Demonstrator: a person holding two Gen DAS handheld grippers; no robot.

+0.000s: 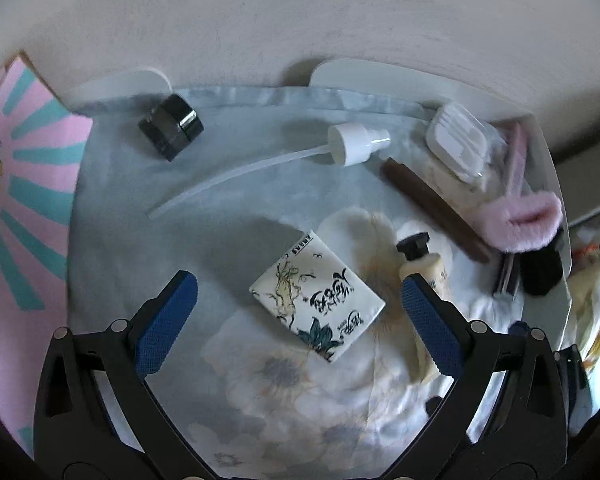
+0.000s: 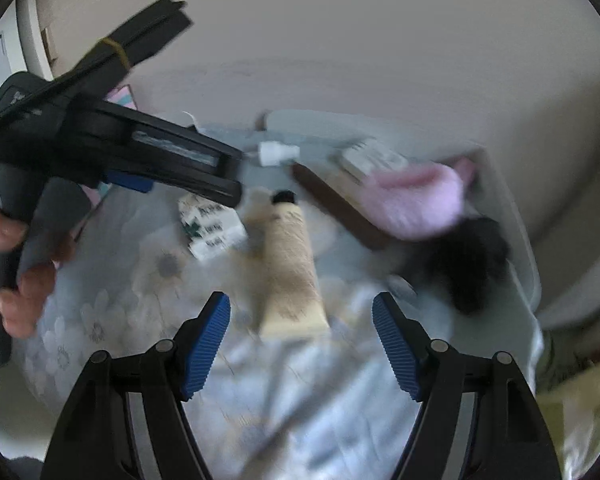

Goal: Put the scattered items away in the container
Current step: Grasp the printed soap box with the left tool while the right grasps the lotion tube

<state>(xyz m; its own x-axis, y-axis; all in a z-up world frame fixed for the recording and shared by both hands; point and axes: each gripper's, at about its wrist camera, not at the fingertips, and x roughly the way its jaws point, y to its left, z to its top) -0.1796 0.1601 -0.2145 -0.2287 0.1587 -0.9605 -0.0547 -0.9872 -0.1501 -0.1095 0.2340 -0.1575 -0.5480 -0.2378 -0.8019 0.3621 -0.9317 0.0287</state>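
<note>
left wrist view: my left tool [image 1: 300,316] w/ blue ribbed pads spread wide, gripping nothing, hovering over a white square packet w/ ink-style flower print [image 1: 317,296] that lies flat on the pale floral cloth [image 1: 228,240] between the fingers. just right of the packet, a cream squeeze tube w/ black cap [image 1: 420,268], partly behind my right-hand pad. farther back on the cloth: a black faceted jar [image 1: 171,126] at left, a white spray-pump head w/ long clear dip tube [image 1: 356,144] mid. at right, the clear plastic container [image 1: 548,168] already holds a white snap-lid case [image 1: 460,140], a pink fluffy puff [image 1: 528,220], a brown stick [image 1: 436,208] leaning over its edge, a black bristle brush [image 1: 542,270].

right wrist view (blurred): my right tool [image 2: 302,340] likewise open & empty, w/ the tube just ahead of its tips; left tool enters from upper left.
</note>
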